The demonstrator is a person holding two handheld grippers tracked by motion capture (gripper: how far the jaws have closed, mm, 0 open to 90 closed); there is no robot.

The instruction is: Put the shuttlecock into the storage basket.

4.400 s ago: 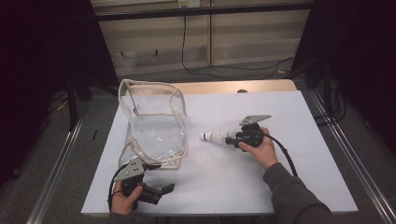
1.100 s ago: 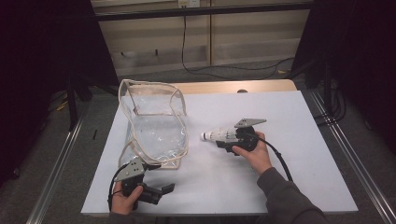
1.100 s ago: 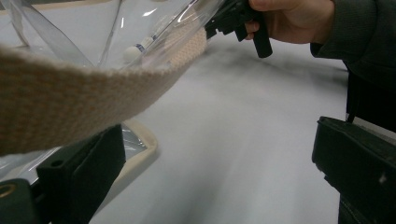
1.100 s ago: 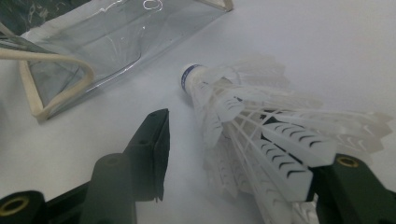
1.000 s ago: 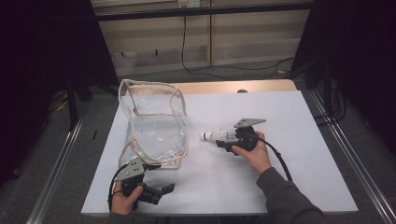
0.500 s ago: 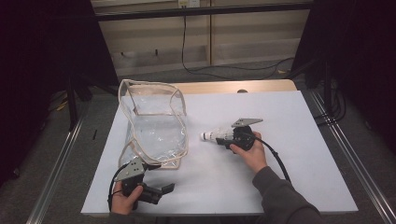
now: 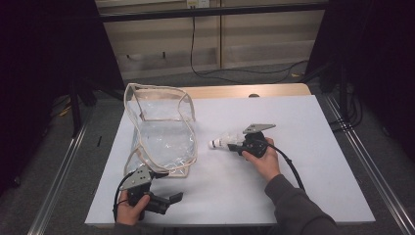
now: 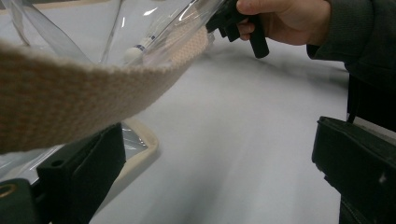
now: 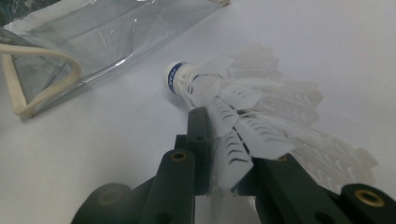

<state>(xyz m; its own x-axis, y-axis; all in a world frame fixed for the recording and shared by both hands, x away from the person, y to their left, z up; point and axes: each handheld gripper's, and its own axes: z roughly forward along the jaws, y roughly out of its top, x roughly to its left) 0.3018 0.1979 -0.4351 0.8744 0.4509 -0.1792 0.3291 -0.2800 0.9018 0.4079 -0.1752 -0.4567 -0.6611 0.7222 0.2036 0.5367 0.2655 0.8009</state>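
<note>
Gripping shuttlecock (image 9: 243, 112) by feather skirt, right tongs (image 9: 219, 140) just closed on it, low over white tabletop (image 7: 293, 196). Left tongs (image 8: 210, 177) gaping, bag strap (image 8: 70, 102) apparently draped across 1 jaw. Next: carry shuttlecock into clear bag (image 7: 164, 142), mouth held open.

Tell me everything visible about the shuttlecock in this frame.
The shuttlecock is white, with a rounded cork tip banded in blue and a skirt of overlapping feather-like vanes. It lies on its side just above the white table, tip pointing toward the clear bag without touching it. The right gripper, whose jaws have just been closing, pinches its skirt between the black jaws.
</note>
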